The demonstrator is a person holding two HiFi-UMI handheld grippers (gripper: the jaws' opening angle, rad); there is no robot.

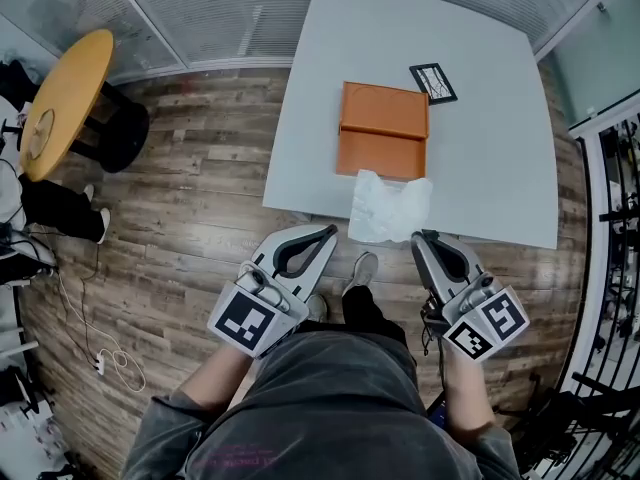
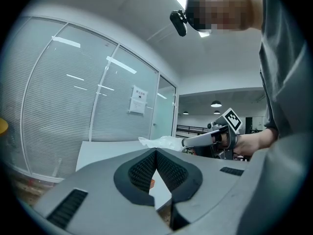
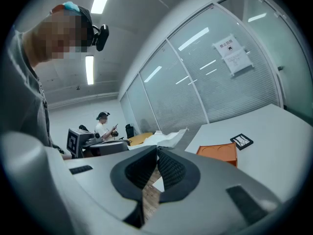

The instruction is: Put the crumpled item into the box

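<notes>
An orange box (image 1: pixel 383 128) lies closed in the middle of the grey table (image 1: pixel 500 148). A crumpled white item (image 1: pixel 390 206) rests at the table's near edge, just in front of the box. My left gripper (image 1: pixel 330 230) is held below and left of the crumpled item, jaws shut and empty. To the item's lower right my right gripper (image 1: pixel 418 236) is likewise shut and empty, apart from it. The left gripper view has the crumpled item (image 2: pixel 159 141) beyond the shut jaws (image 2: pixel 156 151). In the right gripper view, the crumpled item (image 3: pixel 164 137) and box (image 3: pixel 218 152) lie past the shut jaws (image 3: pixel 157 148).
A black-framed card (image 1: pixel 433 81) lies on the table right of the box. A round yellow table (image 1: pixel 65 98) stands far left, cables (image 1: pixel 110 353) trail on the wood floor, and a dark rack (image 1: pixel 610 218) lines the right. A seated person (image 3: pixel 103 126) is far off.
</notes>
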